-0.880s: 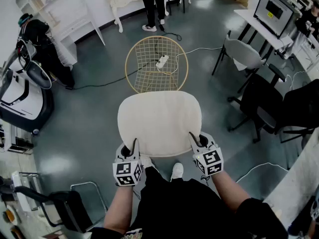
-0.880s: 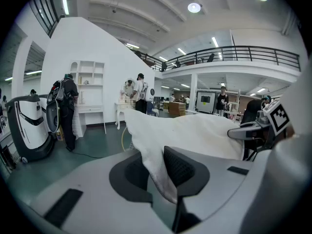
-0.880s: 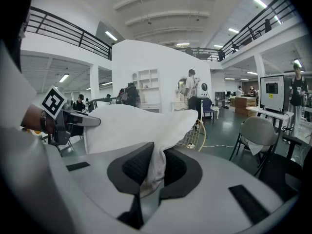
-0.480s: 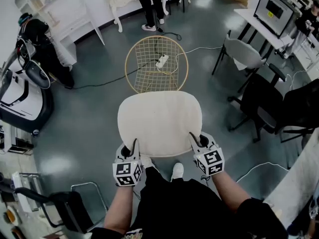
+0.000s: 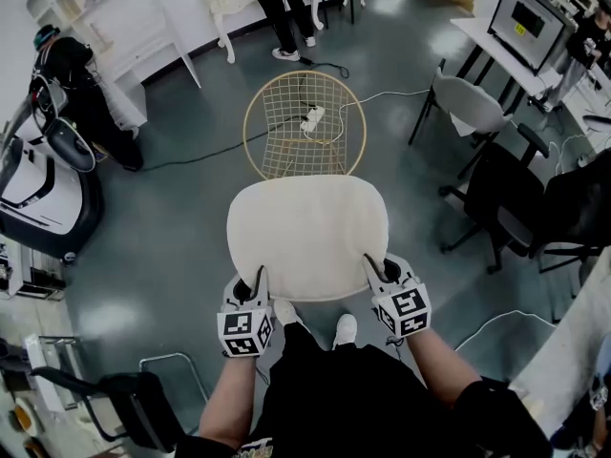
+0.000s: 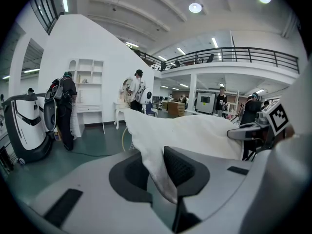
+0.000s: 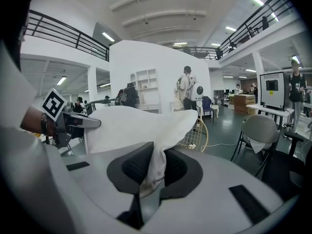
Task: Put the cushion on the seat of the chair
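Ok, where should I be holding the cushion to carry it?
Its near edge, one corner each, from the person's side, as the left gripper and right gripper do now. The cushion is wide, thin and floppy: an edge fits the jaws, and two grips keep it spread.

Cream cushion [image 5: 307,232] aloft, level, near wire chair [image 5: 277,147]

The cushion [image 5: 305,237] is cream cloth, matt and soft, creased where it is pinched. The chair [image 5: 277,141] is thin brass-coloured metal wire with a slight sheen. The floor [image 5: 162,246] is smooth and glossy, mirroring the lights. The left claw [image 6: 157,172] and right claw [image 7: 153,167] are smooth matt grey plastic with dark ribbed pads [image 6: 179,167].
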Action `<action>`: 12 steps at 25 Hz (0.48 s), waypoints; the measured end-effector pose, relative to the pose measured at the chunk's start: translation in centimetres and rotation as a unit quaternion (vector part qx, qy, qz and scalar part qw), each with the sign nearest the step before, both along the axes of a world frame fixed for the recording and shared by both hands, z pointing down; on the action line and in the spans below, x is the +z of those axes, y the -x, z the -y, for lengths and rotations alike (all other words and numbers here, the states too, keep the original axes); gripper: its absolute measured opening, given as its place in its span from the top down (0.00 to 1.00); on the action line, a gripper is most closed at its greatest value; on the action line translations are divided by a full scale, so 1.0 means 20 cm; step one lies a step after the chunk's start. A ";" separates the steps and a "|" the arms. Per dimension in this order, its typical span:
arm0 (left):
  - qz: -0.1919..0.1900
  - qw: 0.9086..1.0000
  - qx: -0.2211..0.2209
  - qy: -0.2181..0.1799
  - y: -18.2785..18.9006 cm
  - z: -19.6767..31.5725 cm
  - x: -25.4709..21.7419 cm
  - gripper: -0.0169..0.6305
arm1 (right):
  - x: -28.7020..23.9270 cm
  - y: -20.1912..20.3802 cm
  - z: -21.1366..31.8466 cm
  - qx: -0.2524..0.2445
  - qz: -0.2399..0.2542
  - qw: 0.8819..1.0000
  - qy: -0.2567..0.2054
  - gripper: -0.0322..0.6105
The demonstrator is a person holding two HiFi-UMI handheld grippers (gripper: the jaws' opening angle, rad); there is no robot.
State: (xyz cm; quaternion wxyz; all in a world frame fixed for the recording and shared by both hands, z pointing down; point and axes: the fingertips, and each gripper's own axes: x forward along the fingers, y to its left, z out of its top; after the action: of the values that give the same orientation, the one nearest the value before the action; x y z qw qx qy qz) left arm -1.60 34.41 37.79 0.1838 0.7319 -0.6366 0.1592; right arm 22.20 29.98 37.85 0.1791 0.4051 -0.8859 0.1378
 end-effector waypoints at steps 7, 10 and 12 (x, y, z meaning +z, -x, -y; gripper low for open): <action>-0.005 1.000 0.008 0.000 0.23 0.10 -0.03 0.84 | -0.04 0.23 0.08 0.008 -0.005 1.000 0.001 0.87; -0.006 1.000 0.015 -0.002 0.33 0.16 -0.05 0.84 | -0.05 0.32 0.13 0.015 -0.005 1.000 0.001 0.87; -0.006 1.000 0.019 -0.003 0.40 0.21 -0.05 0.84 | -0.05 0.39 0.16 0.020 -0.004 1.000 0.000 0.87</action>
State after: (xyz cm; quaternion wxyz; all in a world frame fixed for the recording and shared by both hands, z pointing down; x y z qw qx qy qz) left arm -9.61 30.22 36.71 0.1824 0.7456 -0.6217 0.1560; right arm 14.38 26.68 36.77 0.1803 0.4234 -0.8767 0.1401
